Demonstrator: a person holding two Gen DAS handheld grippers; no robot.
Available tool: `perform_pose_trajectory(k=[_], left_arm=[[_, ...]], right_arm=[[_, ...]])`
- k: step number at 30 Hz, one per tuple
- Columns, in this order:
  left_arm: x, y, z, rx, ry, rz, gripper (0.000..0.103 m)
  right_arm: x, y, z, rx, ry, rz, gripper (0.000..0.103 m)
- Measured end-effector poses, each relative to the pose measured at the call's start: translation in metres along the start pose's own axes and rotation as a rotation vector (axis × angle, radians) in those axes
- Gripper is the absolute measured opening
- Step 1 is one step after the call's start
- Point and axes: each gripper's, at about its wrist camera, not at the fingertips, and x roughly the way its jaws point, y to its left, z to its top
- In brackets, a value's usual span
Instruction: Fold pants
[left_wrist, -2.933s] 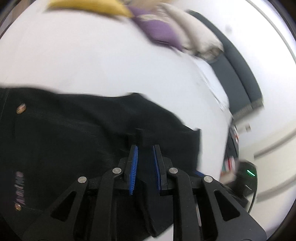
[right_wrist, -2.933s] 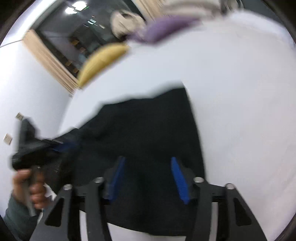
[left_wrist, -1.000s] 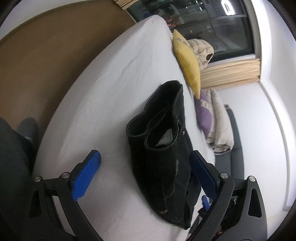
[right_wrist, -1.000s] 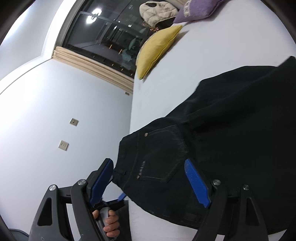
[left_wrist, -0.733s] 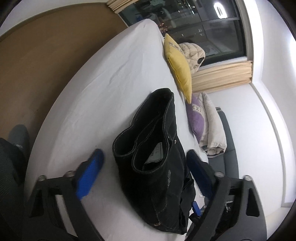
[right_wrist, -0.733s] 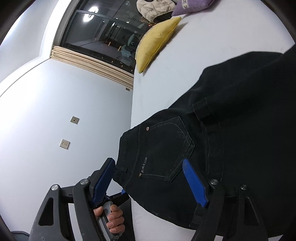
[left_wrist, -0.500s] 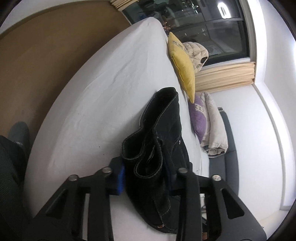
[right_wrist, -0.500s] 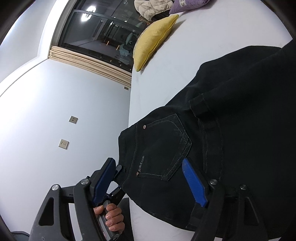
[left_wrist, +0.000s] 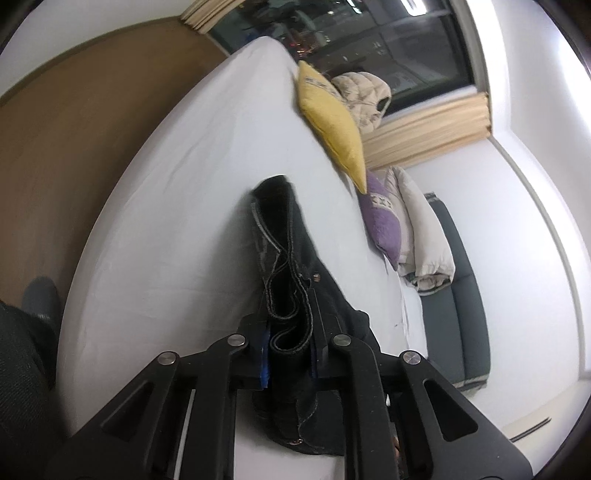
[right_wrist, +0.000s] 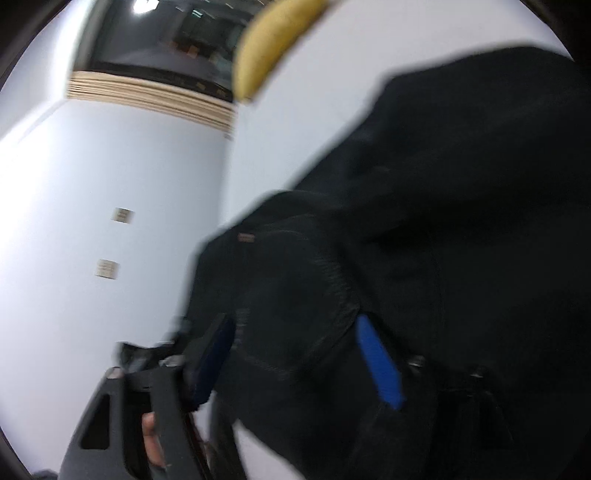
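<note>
Black denim pants (left_wrist: 295, 266) with pale contrast stitching, folded into a long narrow stack on the white bed sheet (left_wrist: 192, 192), running from the near edge toward the far end. Layered waistband edges stand raised at the near end; a stitched back pocket (right_wrist: 295, 291) shows.

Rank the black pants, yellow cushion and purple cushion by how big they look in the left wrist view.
1. black pants, though they are nearest the camera
2. yellow cushion
3. purple cushion, partly hidden, so its place below the yellow one is unsure

Blurred pants (right_wrist: 443, 221) (perhaps denim)
</note>
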Motion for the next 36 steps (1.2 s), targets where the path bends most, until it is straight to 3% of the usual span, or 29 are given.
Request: perform_pose_trajectory(k=[3,5,8,11,15,16,17,18,19,20,22,25,30,34,36], left_arm=[[0.0,-0.026,-0.002,0.074,0.001,-0.003,0.012],[0.001,-0.044,-0.004,0.118,0.004,-0.005,0.012],[0.004,-0.07,-0.007,0.185,0.013,-0.007,0.012],[0.007,-0.103,-0.012,0.272,0.021,-0.009,0.012],[0.013,-0.146,-0.025,0.363,0.043,-0.04,0.012],[0.017,-0.159,-0.03,0.388,0.057,-0.053,0.012],[0.019,-0.167,-0.034,0.402,0.066,-0.059,0.012],[0.022,-0.178,-0.04,0.423,0.077,-0.064,0.012],[0.028,-0.19,-0.047,0.45,0.092,-0.069,0.012],[0.031,-0.198,-0.053,0.466,0.103,-0.072,0.012],[0.045,-0.217,-0.072,0.51,0.139,-0.081,0.012],[0.061,-0.24,-0.101,0.578,0.192,-0.094,0.012],[0.105,-0.276,-0.162,0.694,0.305,-0.102,0.012],[0.127,-0.292,-0.207,0.777,0.374,-0.1,0.012],[0.136,-0.299,-0.232,0.837,0.409,-0.093,0.012]], right_arm=[[0.0,-0.014,0.008,0.063,0.009,0.012,0.035],[0.001,-0.024,0.009,0.073,0.022,-0.033,0.0],[0.002,-0.039,0.005,0.135,0.016,0.009,0.0],[0.003,-0.032,0.003,0.109,0.008,-0.035,0.0],[0.0,-0.034,0.002,0.093,0.001,-0.003,0.0],[-0.006,-0.031,0.001,0.08,-0.016,-0.005,0.004],[-0.014,-0.027,0.0,0.072,-0.039,0.013,0.033],[-0.023,-0.022,0.0,0.068,-0.064,0.068,0.054],[-0.036,-0.017,0.0,0.059,-0.098,0.123,0.089],[-0.049,-0.012,-0.001,0.047,-0.14,0.133,0.103],[-0.078,-0.007,0.002,0.005,-0.201,0.144,0.103],[-0.115,-0.014,0.007,0.014,-0.193,0.216,0.103],[-0.175,-0.015,0.007,-0.103,-0.197,0.287,0.103],[-0.192,-0.019,0.013,-0.19,-0.189,0.263,0.103],[-0.18,-0.014,0.024,-0.178,-0.158,0.226,0.103]])
